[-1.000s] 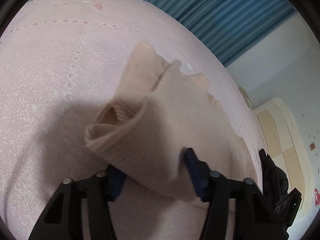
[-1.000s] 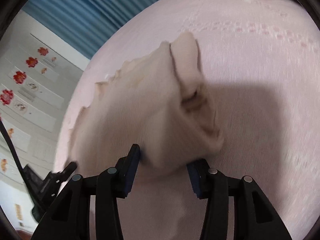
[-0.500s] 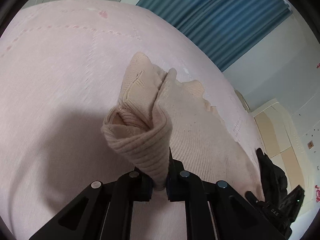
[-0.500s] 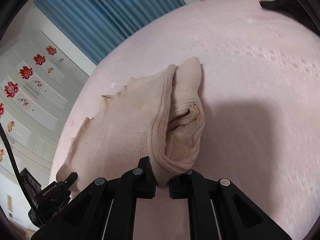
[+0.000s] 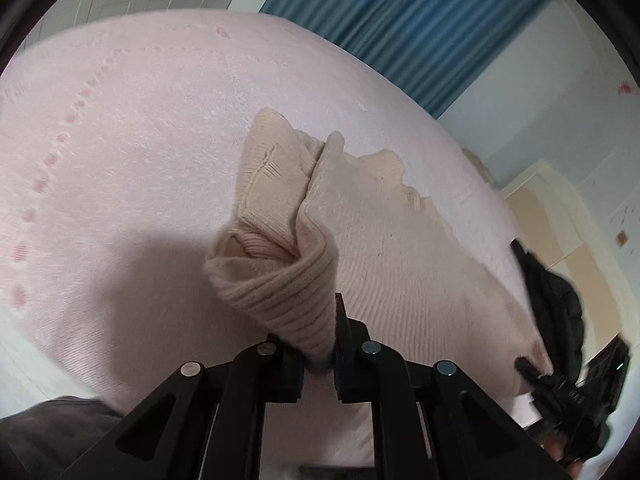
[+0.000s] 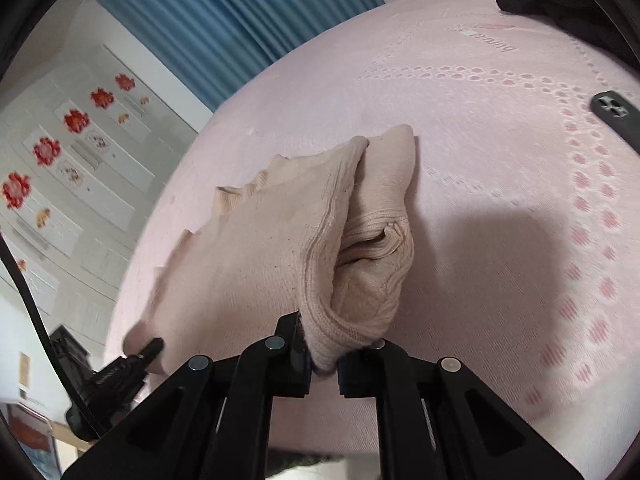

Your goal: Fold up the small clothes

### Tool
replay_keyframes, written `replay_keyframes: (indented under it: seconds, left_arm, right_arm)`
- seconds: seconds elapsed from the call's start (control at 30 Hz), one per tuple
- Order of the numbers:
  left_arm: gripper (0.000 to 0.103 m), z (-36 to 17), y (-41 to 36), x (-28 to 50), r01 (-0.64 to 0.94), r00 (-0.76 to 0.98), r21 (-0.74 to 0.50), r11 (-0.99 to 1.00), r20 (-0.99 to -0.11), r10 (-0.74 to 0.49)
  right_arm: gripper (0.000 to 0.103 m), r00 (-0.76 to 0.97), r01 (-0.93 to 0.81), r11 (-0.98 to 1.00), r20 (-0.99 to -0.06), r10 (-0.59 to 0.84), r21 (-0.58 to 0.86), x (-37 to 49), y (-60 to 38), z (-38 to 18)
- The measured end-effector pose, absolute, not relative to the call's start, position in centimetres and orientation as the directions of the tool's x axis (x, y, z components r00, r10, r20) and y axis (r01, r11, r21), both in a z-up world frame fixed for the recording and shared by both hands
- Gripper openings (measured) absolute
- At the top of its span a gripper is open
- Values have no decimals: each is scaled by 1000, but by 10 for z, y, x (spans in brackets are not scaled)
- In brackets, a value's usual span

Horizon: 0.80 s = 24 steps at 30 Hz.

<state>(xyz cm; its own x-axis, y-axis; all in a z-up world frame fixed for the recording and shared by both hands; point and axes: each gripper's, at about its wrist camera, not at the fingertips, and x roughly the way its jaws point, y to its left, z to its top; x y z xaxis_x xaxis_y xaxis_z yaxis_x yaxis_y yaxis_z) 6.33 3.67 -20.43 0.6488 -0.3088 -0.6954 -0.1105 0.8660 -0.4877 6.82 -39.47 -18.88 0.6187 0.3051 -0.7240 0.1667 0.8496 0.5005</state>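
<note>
A small beige knit garment (image 5: 384, 256) hangs stretched between my two grippers above a pink bedspread (image 5: 132, 140). My left gripper (image 5: 320, 356) is shut on one ribbed corner of it. My right gripper (image 6: 324, 360) is shut on the opposite corner of the garment (image 6: 256, 252). Each gripper shows small in the other's view, the right gripper in the left wrist view (image 5: 532, 372) and the left gripper in the right wrist view (image 6: 148, 350). The garment's far scalloped edge still lies on the bedspread (image 6: 500, 184). A sleeve is bunched beside each held corner.
A black garment (image 5: 552, 304) lies on the bed behind the right gripper and shows at the far edge of the right wrist view (image 6: 560, 0). A dark phone-like object (image 6: 616, 112) lies on the bedspread. Blue curtains (image 5: 420, 24) hang beyond the bed.
Both grippers have closed on the garment's corners, from open around them a second ago. They have lifted the near edge up and pulled back a little, stretching the cloth between them.
</note>
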Motion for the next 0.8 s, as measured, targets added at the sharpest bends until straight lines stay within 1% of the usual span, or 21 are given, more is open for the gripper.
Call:
replay_keyframes:
  seconds: [0.03, 0.07, 0.1, 0.13, 0.17, 0.2, 0.27, 0.3, 0.37, 0.43, 0.5, 0.57, 0.63, 0.7, 0.73, 0.77, 0.8]
  left_arm:
    - [22, -199, 37, 61, -133, 660, -422, 897, -713, -237]
    - [31, -193, 38, 61, -163, 677, -350, 922, -720, -154]
    - [40, -189, 40, 61, -168, 688, -323, 931, -715, -124]
    - [45, -183, 44, 64, -157, 708, -310, 938, -698, -112]
    - [51, -180, 48, 65, -152, 716, -318, 936, -688, -118]
    - [55, -177, 52, 68, -140, 728, -343, 929, -671, -138]
    - [58, -169, 59, 87, -89, 737, -414, 906, -639, -219]
    - [58, -166, 55, 90, -74, 734, -424, 902, -636, -238]
    - [58, -159, 49, 122, -20, 719, -445, 895, -628, -296]
    - [58, -153, 40, 153, 17, 713, -451, 892, -621, -327]
    - [57, -151, 33, 180, 7, 699, -434, 901, -642, -315]
    - [56, -157, 25, 209, -15, 668, -402, 916, -686, -290]
    - [55, -169, 21, 227, -40, 644, -397, 917, -712, -280]
    - [52, -182, 19, 232, -47, 626, -404, 914, -725, -288]
    - [48, -189, 18, 230, -61, 614, -392, 918, -740, -276]
    - [36, -196, 20, 234, -82, 598, -381, 921, -758, -260]
    - [27, -199, 17, 229, -93, 590, -379, 921, -766, -256]
  right_arm:
    - [19, 614, 175, 864, -739, 279, 472, 66, -395, -187]
    - [25, 615, 181, 882, -750, 244, 435, 66, -394, -183]
    - [26, 625, 177, 895, -749, 219, 410, 67, -394, -178]
    - [30, 636, 173, 902, -744, 205, 397, 71, -395, -172]
    - [36, 645, 172, 907, -740, 192, 385, 73, -394, -168]
    - [38, 657, 181, 915, -736, 161, 362, 78, -394, -163]
    - [39, 673, 192, 930, -731, 107, 312, 96, -393, -154]
    - [39, 680, 188, 933, -726, 102, 307, 106, -392, -150]
    - [39, 677, 204, 928, -730, 98, 313, 133, -392, -145]
    - [39, 667, 230, 919, -740, 91, 320, 158, -392, -146]
    - [39, 648, 254, 912, -757, 85, 321, 186, -392, -150]
    - [39, 609, 285, 916, -792, 54, 282, 213, -393, -162]
    - [39, 572, 296, 926, -820, 26, 236, 226, -390, -176]
    - [39, 565, 280, 931, -824, 37, 234, 225, -391, -194]
    - [39, 557, 282, 928, -829, 48, 243, 223, -393, -201]
    - [39, 547, 284, 926, -835, 57, 249, 222, -395, -208]
    - [39, 536, 286, 925, -842, 61, 249, 223, -396, -211]
